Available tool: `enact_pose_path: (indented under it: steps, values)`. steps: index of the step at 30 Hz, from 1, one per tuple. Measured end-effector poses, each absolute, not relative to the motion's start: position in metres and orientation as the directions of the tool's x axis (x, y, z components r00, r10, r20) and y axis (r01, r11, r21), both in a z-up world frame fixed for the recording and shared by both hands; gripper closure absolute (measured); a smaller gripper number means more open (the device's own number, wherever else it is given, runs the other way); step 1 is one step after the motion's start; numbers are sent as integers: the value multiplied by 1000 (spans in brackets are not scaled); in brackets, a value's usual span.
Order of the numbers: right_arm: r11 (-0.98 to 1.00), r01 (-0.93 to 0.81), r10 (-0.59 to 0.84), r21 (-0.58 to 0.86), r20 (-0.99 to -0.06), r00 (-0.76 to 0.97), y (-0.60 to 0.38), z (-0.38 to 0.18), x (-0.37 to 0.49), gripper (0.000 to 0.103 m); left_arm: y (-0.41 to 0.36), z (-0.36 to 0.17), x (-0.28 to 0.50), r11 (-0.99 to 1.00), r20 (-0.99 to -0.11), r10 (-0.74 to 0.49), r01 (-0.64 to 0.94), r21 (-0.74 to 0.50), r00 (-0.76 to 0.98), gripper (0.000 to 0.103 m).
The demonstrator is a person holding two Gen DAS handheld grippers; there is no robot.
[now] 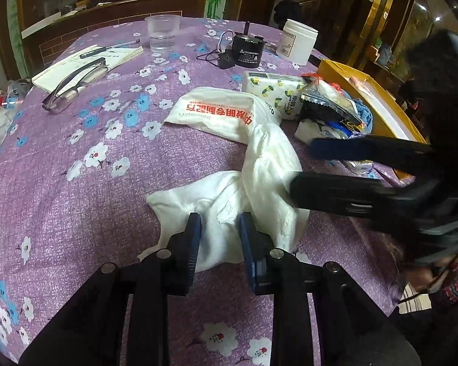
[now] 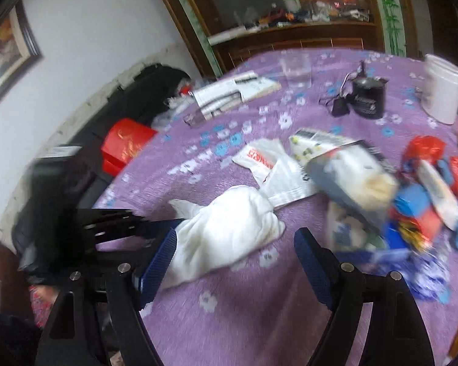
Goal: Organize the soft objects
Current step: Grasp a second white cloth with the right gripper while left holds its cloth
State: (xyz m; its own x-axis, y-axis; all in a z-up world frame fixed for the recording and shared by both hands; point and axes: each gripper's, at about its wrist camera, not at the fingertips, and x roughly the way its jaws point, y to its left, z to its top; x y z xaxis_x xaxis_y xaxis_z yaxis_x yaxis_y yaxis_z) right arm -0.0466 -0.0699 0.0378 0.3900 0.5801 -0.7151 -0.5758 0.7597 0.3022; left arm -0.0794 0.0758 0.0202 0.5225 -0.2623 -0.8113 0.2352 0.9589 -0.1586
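A crumpled white cloth [image 1: 259, 164] lies on the purple flowered tablecloth [image 1: 76, 140], trailing out of a white plastic bag with red print [image 1: 216, 116]. My left gripper [image 1: 219, 222] is narrowed around the cloth's near end, its blue pads [image 1: 195, 228] on either side of a fold. My right gripper [image 1: 299, 164] reaches in from the right, open, beside the cloth's middle. In the blurred right wrist view the cloth [image 2: 229, 225] lies between and ahead of the open right gripper [image 2: 235, 241]; the left gripper [image 2: 155, 222] is at the cloth's left end.
A heap of packets and a tissue pack [image 1: 274, 91] lies at right by a yellow box [image 1: 378, 103]. Farther back are glasses [image 1: 76, 85], a notebook [image 1: 85, 64], a clear cup [image 1: 163, 32], a black canister [image 1: 247, 50] and a white jar [image 1: 297, 41].
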Motion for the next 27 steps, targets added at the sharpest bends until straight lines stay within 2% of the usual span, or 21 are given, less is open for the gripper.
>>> enact_pose_path:
  steps: [1,2,3,4,8,13,18,20,21,24,27]
  values:
    - [759,-575,577,305,-724,377,-63,32,-41,32,78,20,-80,962,-813,-253,225,-154,525,70]
    - [760,-575,572,303,-731,371,-57,25,-36,59,79,20,-80,964,-813,-247,218,-152,527,60]
    - [763,-575,556,295,-752,353,-50,18,-32,74,81,20,-80,965,-813,-245,214,-151,528,52]
    - [762,-573,551,302,-767,329,-47,11,-30,89,83,20,-81,965,-811,-245,210,-154,531,50]
    - [750,-578,604,322,-689,400,-70,28,-45,92,88,22,-80,962,-809,-265,205,-182,525,49]
    - [762,-573,626,303,-570,532,-114,64,-69,92,80,19,-71,961,-819,-270,190,-200,506,39]
    - [768,-558,628,313,-540,561,-137,70,-81,91,61,17,-64,977,-832,-201,171,-130,518,39]
    - [773,-547,622,321,-552,555,-142,64,-82,91,50,16,-65,981,-828,-166,177,-82,535,47]
    - [774,-543,621,326,-557,551,-143,61,-83,91,45,16,-65,981,-827,-163,181,-75,538,60]
    - [778,-529,615,337,-581,534,-149,51,-83,91,32,18,-67,979,-821,-153,198,-50,550,87]
    - [783,-517,607,345,-601,519,-150,41,-82,91,23,25,-72,973,-808,-173,225,-51,563,90]
